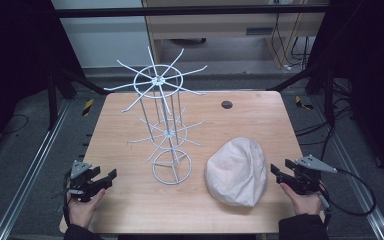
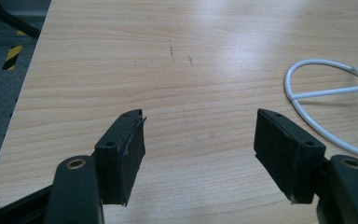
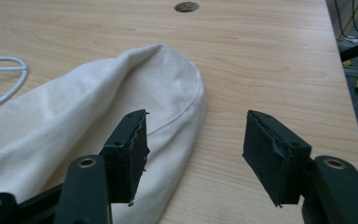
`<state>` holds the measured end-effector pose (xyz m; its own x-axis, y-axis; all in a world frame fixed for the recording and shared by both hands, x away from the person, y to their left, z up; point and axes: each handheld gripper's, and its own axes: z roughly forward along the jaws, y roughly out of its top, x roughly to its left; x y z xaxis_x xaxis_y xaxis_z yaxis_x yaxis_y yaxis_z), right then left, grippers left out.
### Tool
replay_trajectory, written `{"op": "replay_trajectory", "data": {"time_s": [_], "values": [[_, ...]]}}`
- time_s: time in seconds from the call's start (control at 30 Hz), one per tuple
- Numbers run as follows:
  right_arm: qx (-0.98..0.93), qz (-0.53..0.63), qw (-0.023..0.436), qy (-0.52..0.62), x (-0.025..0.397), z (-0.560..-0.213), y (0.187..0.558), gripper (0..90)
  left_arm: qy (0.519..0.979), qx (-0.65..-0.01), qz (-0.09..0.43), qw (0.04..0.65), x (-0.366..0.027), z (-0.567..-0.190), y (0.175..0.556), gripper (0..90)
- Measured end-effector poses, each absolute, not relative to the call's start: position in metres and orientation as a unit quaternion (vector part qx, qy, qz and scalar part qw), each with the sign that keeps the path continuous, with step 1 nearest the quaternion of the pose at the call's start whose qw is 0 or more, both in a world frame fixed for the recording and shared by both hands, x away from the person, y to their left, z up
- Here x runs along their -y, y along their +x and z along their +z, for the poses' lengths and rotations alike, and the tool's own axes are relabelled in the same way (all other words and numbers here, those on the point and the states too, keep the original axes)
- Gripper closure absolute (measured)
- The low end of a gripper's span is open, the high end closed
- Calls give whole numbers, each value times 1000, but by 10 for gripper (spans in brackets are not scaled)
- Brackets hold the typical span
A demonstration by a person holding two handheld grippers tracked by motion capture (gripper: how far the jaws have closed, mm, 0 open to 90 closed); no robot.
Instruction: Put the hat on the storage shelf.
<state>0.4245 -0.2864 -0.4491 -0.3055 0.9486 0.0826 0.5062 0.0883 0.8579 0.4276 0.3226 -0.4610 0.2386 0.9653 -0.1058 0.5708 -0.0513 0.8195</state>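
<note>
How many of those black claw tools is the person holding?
2. The left gripper is at the table's near-left edge, jaws open over bare wood. The right gripper is at the near-right edge, jaws open beside the cloth hat.

One white wire rack [image 1: 166, 125] stands at the centre of the frame, and one pale cloth hat [image 1: 237, 171] lies at the lower right of it. One wooden table [image 1: 130, 200] carries both, with one dark round hole [image 1: 226, 104] near its upper right. Two grippers count in: the left gripper [image 1: 106, 176] at lower left, the right gripper [image 1: 278, 173] at lower right, each in one hand.
</note>
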Motion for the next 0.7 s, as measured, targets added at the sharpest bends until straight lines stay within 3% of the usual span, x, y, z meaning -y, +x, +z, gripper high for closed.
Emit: {"op": "replay_trajectory", "data": {"time_s": [0.13,0.3,0.33,0.37,0.4,0.53,0.7], "values": [[-697,423,259,518,280,-444,423,424,682,-563,254,393,-321,-460,425,354],[-722,438,237,480,270,-436,416,597,683,-561,258,390,-320,-457,421,470],[-731,435,232,471,268,-434,412,672,682,-561,260,390,-319,-457,420,503],[-731,435,232,471,268,-434,412,672,682,-560,262,391,-319,-456,419,503],[-742,432,226,460,266,-434,408,752,683,-559,265,389,-319,-455,419,542],[-765,426,202,439,263,-433,400,865,688,-558,263,383,-317,-455,418,595],[-781,426,174,422,258,-434,397,900,696,-553,254,381,-314,-455,417,653]]}}
